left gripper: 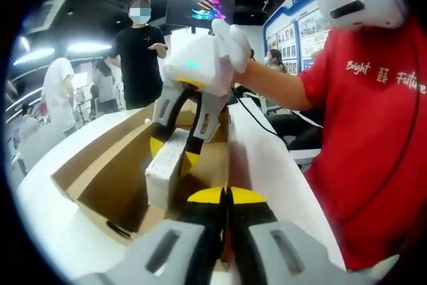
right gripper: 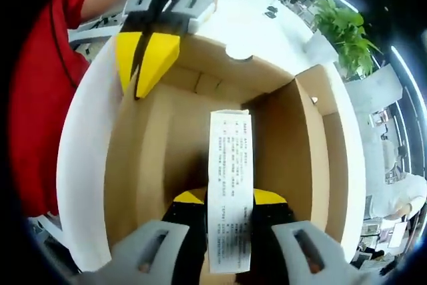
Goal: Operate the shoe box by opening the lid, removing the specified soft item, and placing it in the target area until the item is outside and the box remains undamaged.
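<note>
At the centre of the right gripper view, your right gripper [right gripper: 229,215] pinches a flat white printed packet [right gripper: 230,185] inside the open brown cardboard shoe box [right gripper: 293,138], while your left gripper [left gripper: 229,198], jaws together, rests on the box's white rim.

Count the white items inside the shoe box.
1: a white printed packet, held between the right gripper jaws inside the open shoe box. Anything beneath the grippers may be hidden.
</note>
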### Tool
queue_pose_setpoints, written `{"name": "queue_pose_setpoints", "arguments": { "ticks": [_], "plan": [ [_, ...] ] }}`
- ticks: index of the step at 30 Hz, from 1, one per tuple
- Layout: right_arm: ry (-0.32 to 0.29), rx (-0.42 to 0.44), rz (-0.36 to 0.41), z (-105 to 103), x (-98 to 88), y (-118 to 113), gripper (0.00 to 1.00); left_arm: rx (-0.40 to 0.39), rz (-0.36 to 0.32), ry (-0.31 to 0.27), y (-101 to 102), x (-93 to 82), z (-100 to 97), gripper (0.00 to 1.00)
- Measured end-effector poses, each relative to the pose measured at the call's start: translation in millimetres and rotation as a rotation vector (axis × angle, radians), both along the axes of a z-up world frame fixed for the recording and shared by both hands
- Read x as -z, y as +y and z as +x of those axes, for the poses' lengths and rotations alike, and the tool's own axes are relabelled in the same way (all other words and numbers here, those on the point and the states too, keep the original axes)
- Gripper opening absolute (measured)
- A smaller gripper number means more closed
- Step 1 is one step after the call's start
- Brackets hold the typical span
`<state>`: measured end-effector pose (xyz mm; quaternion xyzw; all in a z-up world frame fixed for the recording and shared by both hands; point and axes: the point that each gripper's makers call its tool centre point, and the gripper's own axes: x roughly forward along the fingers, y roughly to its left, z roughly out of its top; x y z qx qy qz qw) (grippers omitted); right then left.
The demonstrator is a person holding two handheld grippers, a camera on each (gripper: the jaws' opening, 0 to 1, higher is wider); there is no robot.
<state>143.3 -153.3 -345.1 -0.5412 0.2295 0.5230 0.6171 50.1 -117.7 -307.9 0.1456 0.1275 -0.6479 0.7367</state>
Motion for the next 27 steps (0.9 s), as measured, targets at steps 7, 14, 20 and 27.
{"name": "queue_pose_setpoints", "arguments": {
  "ticks": [7, 14, 20, 27],
  "plan": [
    [-0.02, -0.002, -0.001, -1.2, -1.9, -0.7, 0.21, -0.002, -0.002, 0.008, -0.1, -0.3, -0.5, 0.01],
    [-0.036, 0.0, -0.004, -0.4, -5.1, -3.7, 0.21, 0.003, -0.004, 0.01, 0.2, -0.5, -0.9, 0.01],
    [-0.038, -0.008, -0.013, -1.6, -9.1, -5.5, 0.21, 0.002, -0.005, 0.008, 0.6, -0.3, -0.5, 0.01],
    [-0.048, -0.011, -0.006, -1.6, -12.2, -6.8, 0.21, 0.003, -0.003, 0.009, -0.2, -0.4, -1.0, 0.01]
  ]
}}
